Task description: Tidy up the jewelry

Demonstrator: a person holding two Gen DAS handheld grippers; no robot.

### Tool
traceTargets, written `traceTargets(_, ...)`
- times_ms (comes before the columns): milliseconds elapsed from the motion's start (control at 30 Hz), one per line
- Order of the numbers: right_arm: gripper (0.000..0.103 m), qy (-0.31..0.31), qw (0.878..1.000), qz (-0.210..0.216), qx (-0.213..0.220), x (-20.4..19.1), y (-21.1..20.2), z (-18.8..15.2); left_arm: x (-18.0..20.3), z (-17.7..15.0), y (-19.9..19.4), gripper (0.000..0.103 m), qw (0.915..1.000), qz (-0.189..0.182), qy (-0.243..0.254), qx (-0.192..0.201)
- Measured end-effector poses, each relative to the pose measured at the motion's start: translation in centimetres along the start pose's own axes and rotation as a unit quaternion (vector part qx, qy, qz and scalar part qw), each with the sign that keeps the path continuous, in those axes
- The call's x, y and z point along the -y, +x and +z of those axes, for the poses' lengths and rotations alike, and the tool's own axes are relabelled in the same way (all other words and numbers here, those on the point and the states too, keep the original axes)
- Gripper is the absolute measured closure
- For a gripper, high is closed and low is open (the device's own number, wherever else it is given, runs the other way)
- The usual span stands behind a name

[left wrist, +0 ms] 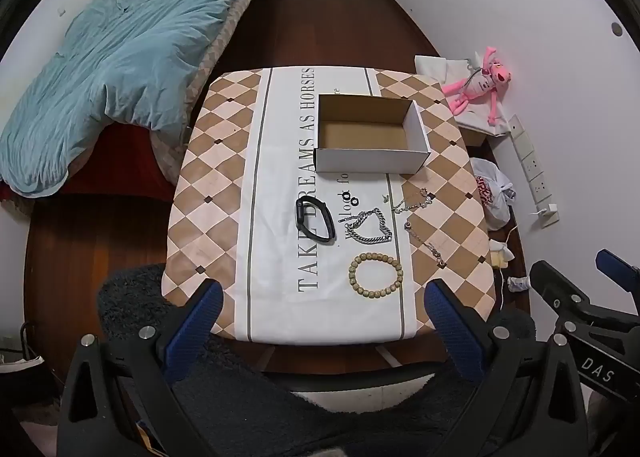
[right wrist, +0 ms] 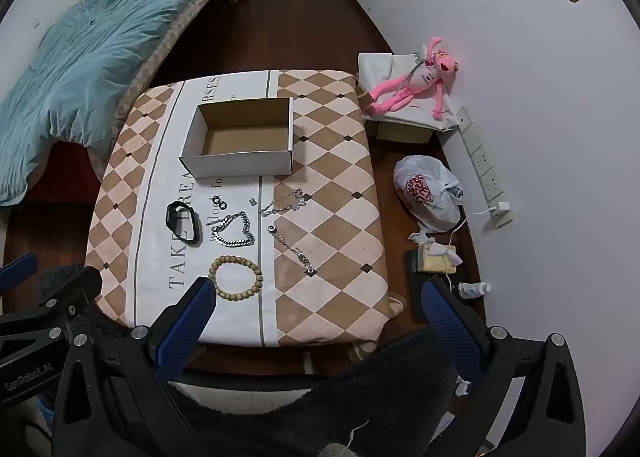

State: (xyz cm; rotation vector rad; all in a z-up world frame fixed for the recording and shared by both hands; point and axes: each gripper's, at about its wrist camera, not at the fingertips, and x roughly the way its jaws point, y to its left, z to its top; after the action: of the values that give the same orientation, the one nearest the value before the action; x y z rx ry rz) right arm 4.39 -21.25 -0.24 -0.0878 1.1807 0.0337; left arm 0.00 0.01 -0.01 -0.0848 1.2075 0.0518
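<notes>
- Both grippers hang above the near edge of the bench, tilted steeply down, with nothing between their blue pads.
- Left gripper [left wrist: 324, 321] has its jaws spread wide and holds nothing; its fingers frame the near end of the cloth.
- Right gripper [right wrist: 320, 321] is likewise spread wide and empty; its left pad overlaps the beaded bracelet in the right wrist view, though whether it touches cannot be told.
- Bench [left wrist: 208, 225] is covered by a cloth with tan and cream diamonds and a white centre strip bearing printed words.
- Beaded bracelet [left wrist: 375, 275] lies nearest the grippers, a closed ring of pale wooden beads on the white strip.
- Silver chain bracelet [left wrist: 370, 231] lies just beyond it, bunched in a loose loop.
- Black smart band [left wrist: 315, 224] sits to the left of the chain, resting on its side across the printed letters.
- Two thin silver chains lie to the right: one [left wrist: 426, 245] stretched diagonally over the diamonds, another [left wrist: 412, 202] further back.
- Small dark rings [left wrist: 350, 199] sit just beyond the chain bracelet, with a tiny metal piece [left wrist: 385, 197] near them.
- Open cardboard box [left wrist: 370, 167], white outside, brown inside, stands empty beyond the jewelry.
- Off the bench: a bed with a blue duvet [left wrist: 120, 69] on the left, a pink plush toy [left wrist: 482, 83] by the right wall, and a white plastic bag [right wrist: 426, 187] on the floor.
</notes>
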Motion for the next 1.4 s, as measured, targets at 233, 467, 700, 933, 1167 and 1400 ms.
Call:
traceTargets(233,0.000,-0.001,1.000,-0.004,0.002,0.13,-0.16,-0.07,-0.37,0.28,0.19,0.000,1.0000,-0.003,0.000,0.000)
traceTargets(467,0.000,-0.001,1.000,-0.004,0.003,0.28,-0.26,-0.15,0.06,0.16,-0.17,0.000,1.0000,0.003,0.002,0.006)
traceTargets(700,0.000,-0.001,1.000,-0.004,0.004,0.40,-0.43,-0.17,0.12,0.14,-0.17,0.000,1.0000,0.004,0.003,0.007)
traceTargets(933,0.000,-0.001,1.000,-0.004,0.005,0.47,-0.70,-0.10,0.13,0.10,-0.20,0.000,1.0000,0.004,0.003,0.008)
traceTargets(1167,0.000,-0.002,1.000,-0.005,0.006,0.48,-0.81,-0.09,0.20,0.34,-0.55,0.000,1.0000,0.003,0.004,0.009)
traceTargets(1400,0.000,-0.001,1.000,-0.004,0.008,0.52,-0.98,-0.07,0.21,0.29,-0.53,0.000,0.9999,0.003,0.004,0.010)
